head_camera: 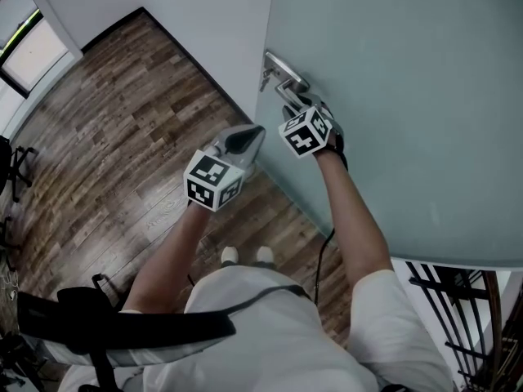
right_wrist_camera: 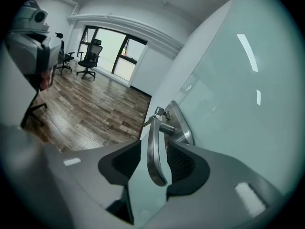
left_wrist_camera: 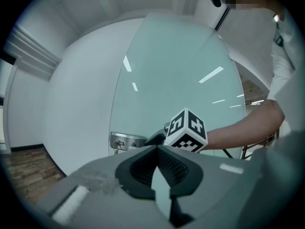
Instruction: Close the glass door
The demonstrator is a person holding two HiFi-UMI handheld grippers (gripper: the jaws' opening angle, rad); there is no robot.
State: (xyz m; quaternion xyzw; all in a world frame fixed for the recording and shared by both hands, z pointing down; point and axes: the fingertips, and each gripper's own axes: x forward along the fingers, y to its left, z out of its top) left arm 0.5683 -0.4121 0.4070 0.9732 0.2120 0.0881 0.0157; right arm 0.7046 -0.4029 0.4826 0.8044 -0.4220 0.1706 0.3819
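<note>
The frosted glass door point(head_camera: 409, 96) fills the right of the head view, with a metal lever handle point(head_camera: 286, 76) near its left edge. My right gripper point(head_camera: 292, 98) reaches up to that handle. In the right gripper view the handle point(right_wrist_camera: 153, 128) hangs between the two pads, and the right gripper point(right_wrist_camera: 154, 149) is open, a gap showing on the handle's left side. A key point(right_wrist_camera: 159, 112) sticks out of the lock plate. My left gripper point(head_camera: 255, 134) hovers just left of the door edge, shut and empty. It point(left_wrist_camera: 157, 149) points at the door point(left_wrist_camera: 181, 70) and lock plate point(left_wrist_camera: 125, 141).
A white wall point(head_camera: 204, 23) meets the door's left edge. Wooden floor point(head_camera: 122, 137) spreads to the left and below. Office chairs point(right_wrist_camera: 88, 61) stand far off by a window. A black railing point(head_camera: 458, 300) shows behind the door at the lower right.
</note>
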